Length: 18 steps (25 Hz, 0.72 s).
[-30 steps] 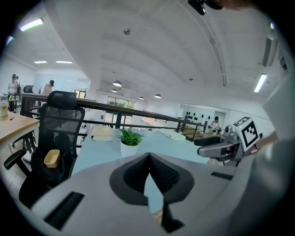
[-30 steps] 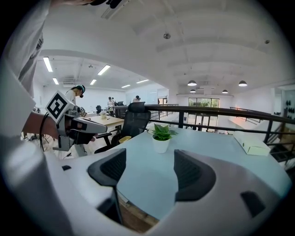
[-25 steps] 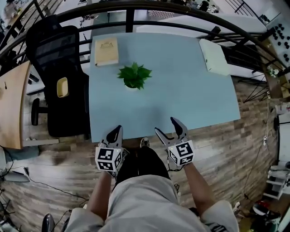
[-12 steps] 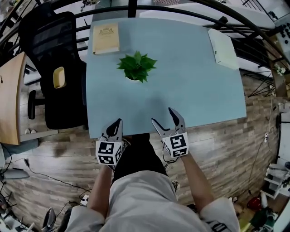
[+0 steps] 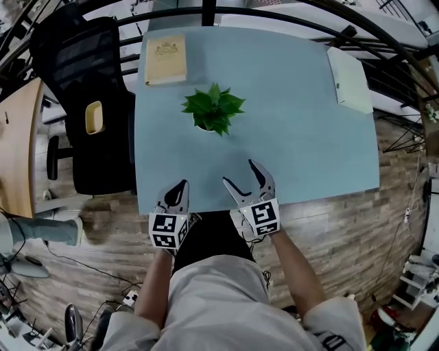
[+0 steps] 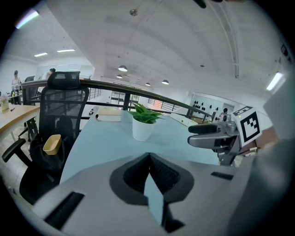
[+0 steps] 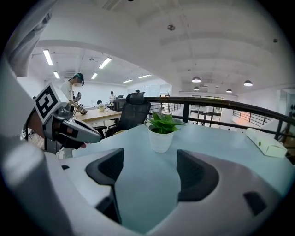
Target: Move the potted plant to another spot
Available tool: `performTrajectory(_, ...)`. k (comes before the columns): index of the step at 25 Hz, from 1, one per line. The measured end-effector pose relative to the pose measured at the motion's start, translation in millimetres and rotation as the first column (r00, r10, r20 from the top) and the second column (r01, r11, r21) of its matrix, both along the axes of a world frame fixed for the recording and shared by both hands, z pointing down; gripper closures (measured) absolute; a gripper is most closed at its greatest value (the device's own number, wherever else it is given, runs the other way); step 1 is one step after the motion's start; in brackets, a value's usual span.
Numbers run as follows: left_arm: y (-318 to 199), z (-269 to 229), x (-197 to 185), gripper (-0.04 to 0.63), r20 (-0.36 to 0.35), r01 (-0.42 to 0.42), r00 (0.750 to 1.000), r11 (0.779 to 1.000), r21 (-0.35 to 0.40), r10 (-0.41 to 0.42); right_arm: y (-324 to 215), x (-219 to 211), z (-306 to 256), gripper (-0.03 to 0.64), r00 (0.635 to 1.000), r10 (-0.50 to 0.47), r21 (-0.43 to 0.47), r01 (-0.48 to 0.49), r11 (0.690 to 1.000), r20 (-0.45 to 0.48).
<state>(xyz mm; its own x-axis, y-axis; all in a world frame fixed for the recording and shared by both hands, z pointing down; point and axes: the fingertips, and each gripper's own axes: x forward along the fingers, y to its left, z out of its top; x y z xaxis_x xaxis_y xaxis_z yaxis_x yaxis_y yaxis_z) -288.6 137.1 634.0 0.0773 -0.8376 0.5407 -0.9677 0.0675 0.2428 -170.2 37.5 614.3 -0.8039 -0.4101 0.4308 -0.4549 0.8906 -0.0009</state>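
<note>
A small green plant in a white pot (image 5: pixel 213 110) stands on the pale blue table (image 5: pixel 302 130), left of its middle. The same potted plant (image 6: pixel 144 122) shows ahead in the left gripper view, and the plant (image 7: pixel 162 131) is straight ahead of the right jaws. My left gripper (image 5: pixel 180 186) hovers at the table's near edge with its jaws pressed together and nothing in them. My right gripper (image 5: pixel 242 174) is just over the near edge, jaws spread wide and empty. Both are well short of the pot.
A tan book (image 5: pixel 164 60) lies at the table's far left corner and a white box (image 5: pixel 349 79) at the far right. A black office chair (image 5: pixel 89 103) with a yellow item on its seat stands left of the table. A dark railing (image 5: pixel 288 14) runs behind. People work at a desk (image 7: pixel 90 114) far off.
Both grippers have sunk a little and come forward toward the table's near edge, the right one more. The head view has shifted, so the table sits slightly lower and further right in it.
</note>
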Motion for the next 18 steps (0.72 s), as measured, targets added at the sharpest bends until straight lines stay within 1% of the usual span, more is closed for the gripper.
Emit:
performTrajectory(5, -13, 4, -8, 0.584, -0.001, 0.015, 1.0, 1.0, -0.021, -0.015, -21, -11, 12, 0.245, 1.0, -0.001, -0.027, 0.001, 1.0, -0.005)
performTrajectory(10, -25, 5, -18, 0.584, 0.001, 0.027, 1.0, 0.999, -0.039, -0.027, -34, -28, 22, 0.236, 0.999, -0.032, -0.046, 0.032, 0.998, -0.001)
performTrajectory(14, -35, 9, -26, 0.584, 0.005, 0.039, 0.999, 0.998, -0.057, -0.039, -46, -43, 23, 0.232, 0.999, -0.047, -0.048, 0.048, 0.998, 0.023)
performTrajectory(18, -44, 14, -30, 0.584, 0.004, 0.049, 0.999, 0.996, -0.076, -0.049, -56, -53, 30, 0.224, 0.998, -0.064, -0.049, 0.065, 0.997, 0.018)
